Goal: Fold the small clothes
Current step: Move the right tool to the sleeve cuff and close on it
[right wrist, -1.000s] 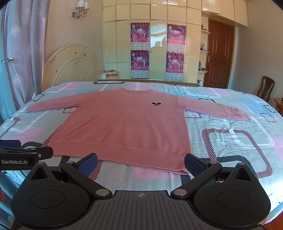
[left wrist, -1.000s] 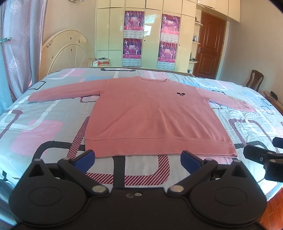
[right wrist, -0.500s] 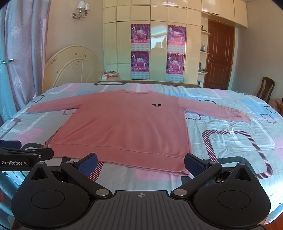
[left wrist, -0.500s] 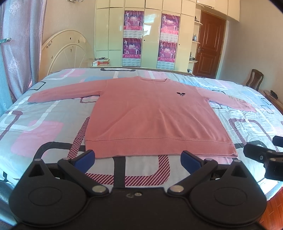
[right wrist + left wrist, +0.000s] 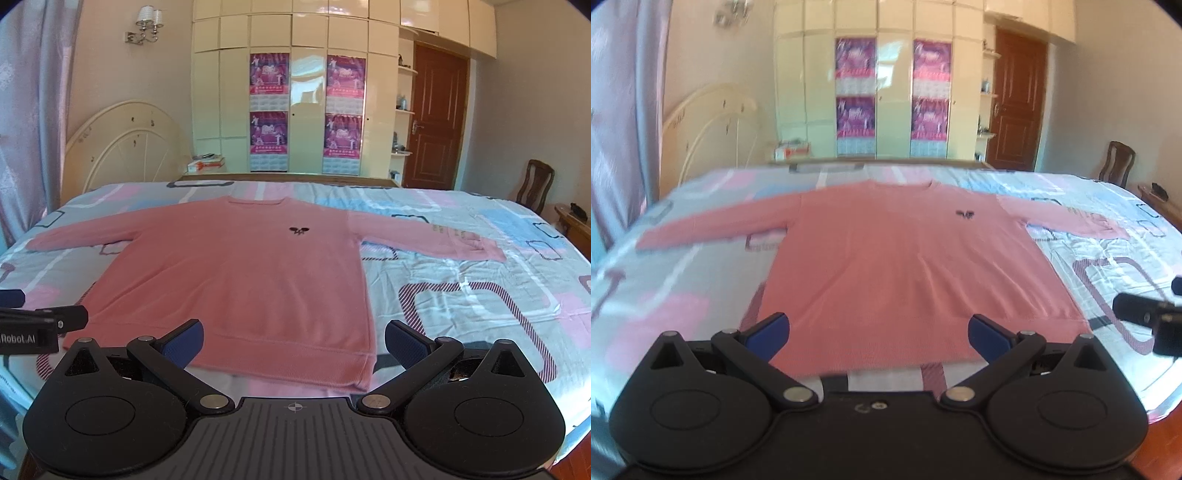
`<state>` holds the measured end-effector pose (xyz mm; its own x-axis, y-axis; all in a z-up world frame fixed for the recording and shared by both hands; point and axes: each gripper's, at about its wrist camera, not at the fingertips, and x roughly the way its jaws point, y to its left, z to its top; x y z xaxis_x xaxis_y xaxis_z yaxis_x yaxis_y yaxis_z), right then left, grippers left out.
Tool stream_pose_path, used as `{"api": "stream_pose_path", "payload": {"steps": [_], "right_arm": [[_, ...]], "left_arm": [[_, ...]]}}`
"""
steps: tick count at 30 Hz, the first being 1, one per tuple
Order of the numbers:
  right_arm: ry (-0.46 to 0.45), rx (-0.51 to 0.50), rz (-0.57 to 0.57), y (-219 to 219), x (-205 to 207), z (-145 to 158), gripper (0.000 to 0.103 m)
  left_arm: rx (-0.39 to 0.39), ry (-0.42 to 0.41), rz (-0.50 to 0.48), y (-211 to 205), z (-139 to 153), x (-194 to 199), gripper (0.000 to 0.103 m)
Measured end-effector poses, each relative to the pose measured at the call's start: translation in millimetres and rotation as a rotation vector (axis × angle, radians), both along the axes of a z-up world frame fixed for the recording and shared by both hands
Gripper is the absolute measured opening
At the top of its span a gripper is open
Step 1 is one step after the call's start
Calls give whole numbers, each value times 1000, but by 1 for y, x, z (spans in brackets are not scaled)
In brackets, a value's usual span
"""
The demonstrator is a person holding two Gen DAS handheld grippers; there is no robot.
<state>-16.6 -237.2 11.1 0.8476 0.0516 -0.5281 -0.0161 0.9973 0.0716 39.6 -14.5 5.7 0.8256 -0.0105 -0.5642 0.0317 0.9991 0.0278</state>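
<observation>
A pink long-sleeved sweater (image 5: 901,266) (image 5: 251,273) lies flat on the bed, front up, both sleeves spread sideways, with a small dark logo (image 5: 298,231) on the chest. My left gripper (image 5: 878,334) is open above the hem, its blue pads over the lower left part of the sweater, holding nothing. My right gripper (image 5: 294,341) is open too, over the hem near the lower right corner, empty. Each gripper shows at the edge of the other's view.
The bed has a patterned sheet (image 5: 480,295) in pink, blue and grey. A cream headboard (image 5: 125,147) stands at the far left, wardrobes with posters (image 5: 306,110) behind, a brown door (image 5: 436,118) and a wooden chair (image 5: 535,184) at the right.
Both grippers moved forward over the sweater's hem and rose a little. The left wrist view is blurred from motion. The sweater has not shifted.
</observation>
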Motion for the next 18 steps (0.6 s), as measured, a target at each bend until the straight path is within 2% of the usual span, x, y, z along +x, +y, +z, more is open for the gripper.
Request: {"api": "stream_pose_path", "payload": {"steps": [4,8,11,15,18], "right_arm": [[-7,-9,-26,-9,19,0,103],[-13,-7,-62,-25,38,-4,103],[-17,-1,-89,-42,58,-11,103],[-54,-14,-116,-65,90,-17,103],[-102,-36,-136,-85,115,-15,103]], "left_arm": [[-6,-32,12,-4,-4,15,103],[-20,29,-31,-6,-10,39,103],[-9,40,-41,-10,-13,60,103],[-61,41,-16,-13,-15,96,103],[-49,30,-34,-24,-14,128,102]]}}
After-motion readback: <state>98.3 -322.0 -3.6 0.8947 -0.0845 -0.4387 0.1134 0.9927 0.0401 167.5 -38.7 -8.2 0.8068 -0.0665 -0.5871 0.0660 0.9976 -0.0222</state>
